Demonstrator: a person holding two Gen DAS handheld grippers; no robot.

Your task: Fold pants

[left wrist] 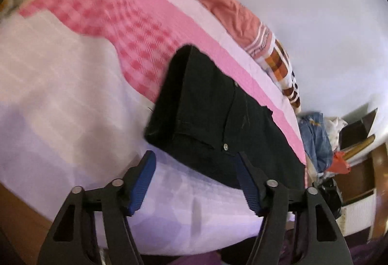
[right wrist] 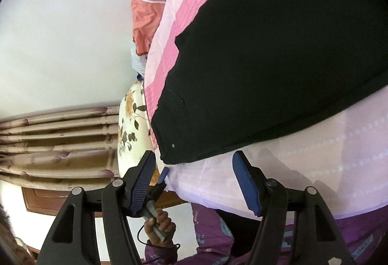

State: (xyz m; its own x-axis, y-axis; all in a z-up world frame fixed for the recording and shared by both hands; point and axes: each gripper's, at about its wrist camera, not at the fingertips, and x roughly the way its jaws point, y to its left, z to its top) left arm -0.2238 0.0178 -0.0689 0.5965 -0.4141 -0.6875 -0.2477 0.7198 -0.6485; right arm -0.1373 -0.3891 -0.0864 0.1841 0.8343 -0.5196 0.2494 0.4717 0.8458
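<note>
- Bed (left wrist: 60,85) with a pale lilac sheet and a pink checked blanket (left wrist: 126,22), clothes heaped along the far edge by the wall.
- Black pants (left wrist: 208,124) lie folded up on the sheet, partly over the blanket.
- Left claw (left wrist: 196,182) spread apart, empty, just short of the pants.
- Right claw (right wrist: 194,182) also wide apart, holding nothing, near the waistband corner.

Both claws spread, gripping nothing

The left claw (left wrist: 195,163) holds its blue-padded fingers wide apart. The right claw (right wrist: 194,163) is equally spread, and beyond it a hand (right wrist: 160,225) grips a handle.
</note>
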